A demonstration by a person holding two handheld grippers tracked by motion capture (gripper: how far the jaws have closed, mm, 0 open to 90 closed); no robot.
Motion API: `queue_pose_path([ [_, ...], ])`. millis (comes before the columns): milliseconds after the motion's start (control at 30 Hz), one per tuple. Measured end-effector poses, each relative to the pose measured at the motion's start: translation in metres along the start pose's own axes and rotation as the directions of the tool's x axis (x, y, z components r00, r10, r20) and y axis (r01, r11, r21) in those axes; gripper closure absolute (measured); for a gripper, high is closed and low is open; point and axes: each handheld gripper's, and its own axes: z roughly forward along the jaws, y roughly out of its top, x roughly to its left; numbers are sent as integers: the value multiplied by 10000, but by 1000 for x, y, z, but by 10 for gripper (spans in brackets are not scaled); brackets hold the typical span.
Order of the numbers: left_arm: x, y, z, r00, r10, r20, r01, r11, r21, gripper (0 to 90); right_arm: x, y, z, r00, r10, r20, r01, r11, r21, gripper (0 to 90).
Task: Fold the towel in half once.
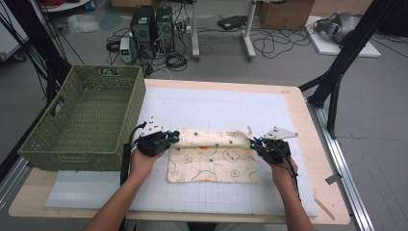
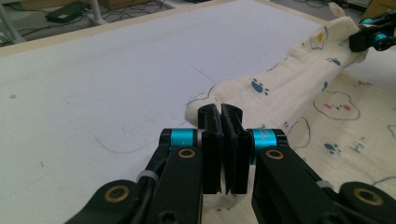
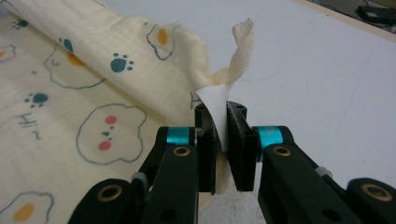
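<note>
A cream cloth [image 1: 211,158] printed with bears and paw marks lies on the white mat [image 1: 211,108], its far edge lifted and rolled toward the person. My left gripper [image 1: 174,136] is shut on the cloth's far left corner [image 2: 205,100]; its jaws [image 2: 223,140] pinch the fabric between them. My right gripper [image 1: 254,142] is shut on the far right corner, with the cloth's white label [image 3: 215,100] and a twisted loop [image 3: 240,49] sticking up from between its jaws [image 3: 223,140]. The cloth [image 2: 327,93] stretches between the two grippers.
A green woven basket [image 1: 86,118] stands at the table's left, close to the left hand. The wooden table edge [image 1: 308,125] runs along the right. On the floor beyond the table are computer towers [image 1: 151,29], cables and a black frame leg [image 1: 346,53].
</note>
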Motion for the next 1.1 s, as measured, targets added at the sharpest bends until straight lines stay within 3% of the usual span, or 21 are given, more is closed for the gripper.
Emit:
queue_pose_path([
  [167,-5,-5,-6,9996,245,142,-245,9997,4,864,7,-8,-7,9997,-153,-167,154,9999,34,830],
  [433,-12,-17,-15,9989,230,406,-232,9997,45,864,16,-16,-18,9983,-396,-434,401,9991,103,831],
  [600,-17,-26,-18,9977,259,621,-280,9991,331,861,21,-25,-17,9969,-587,-515,605,9976,350,825],
  [767,-18,-32,-23,9972,223,718,-253,9988,411,849,25,-29,-20,9948,-763,-674,777,9968,178,815],
  [833,-16,-34,-24,9976,-50,697,21,9991,412,788,25,-30,-20,9949,-751,-673,769,9968,236,794],
  [933,-12,-34,-25,9973,-514,525,502,9985,234,619,25,-32,-22,9953,-699,-675,717,9971,245,768],
  [1033,-5,-33,-29,9932,-1032,545,1039,9945,-101,451,24,-34,-24,9947,-797,-646,810,9965,184,727],
  [1100,-1,-34,-31,9926,-1092,522,1105,9936,-224,442,24,-35,-28,9945,-794,-684,802,9967,87,702],
])
